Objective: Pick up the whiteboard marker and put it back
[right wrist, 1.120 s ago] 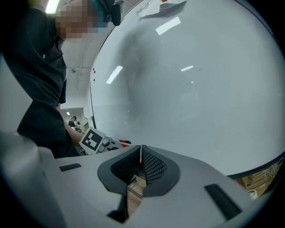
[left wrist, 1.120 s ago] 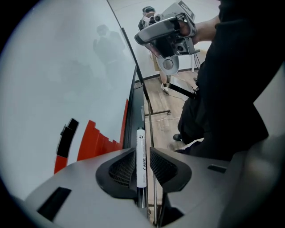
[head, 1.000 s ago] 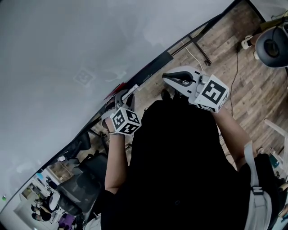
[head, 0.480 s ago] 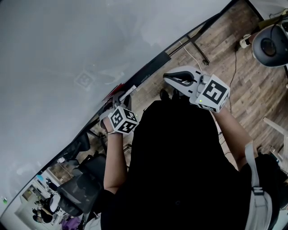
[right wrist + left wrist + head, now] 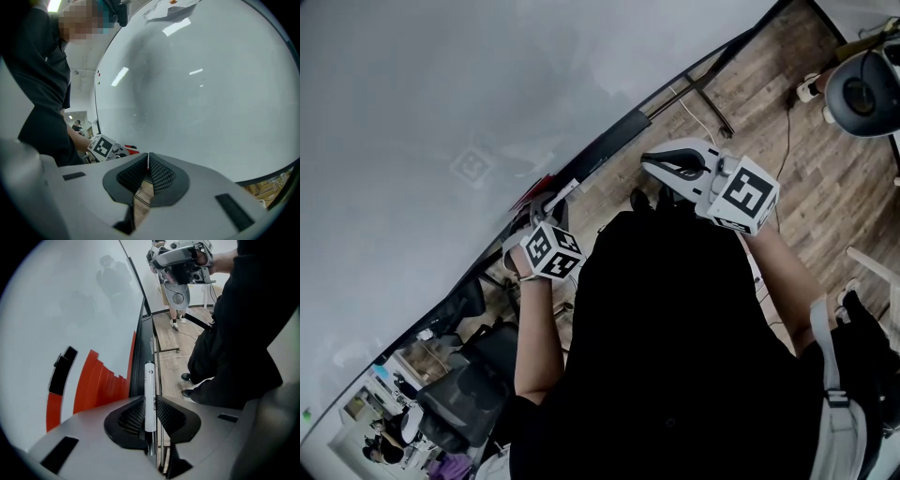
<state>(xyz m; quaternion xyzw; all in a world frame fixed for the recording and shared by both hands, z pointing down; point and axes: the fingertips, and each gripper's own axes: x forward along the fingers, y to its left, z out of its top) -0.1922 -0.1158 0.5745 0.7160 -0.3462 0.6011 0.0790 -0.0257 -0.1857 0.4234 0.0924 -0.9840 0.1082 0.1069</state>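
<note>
"Where's the white-barrelled whiteboard marker (image 5: 149, 380)?"

"Down at the lower edge of the big white whiteboard (image 5: 487, 94), lined up along its black ledge (image 5: 139, 366). It's between the jaws of the left gripper (image 5: 150, 398), which have just been closing and pinch its barrel."

"And the right gripper (image 5: 148, 158)?"

"Held off the whiteboard's face, jaws together, nothing in them."

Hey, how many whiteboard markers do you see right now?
1. The marker runs along the whiteboard's ledge, between the jaws of the left gripper, which have just been closing onto it. Others may be hidden behind the person.
</note>
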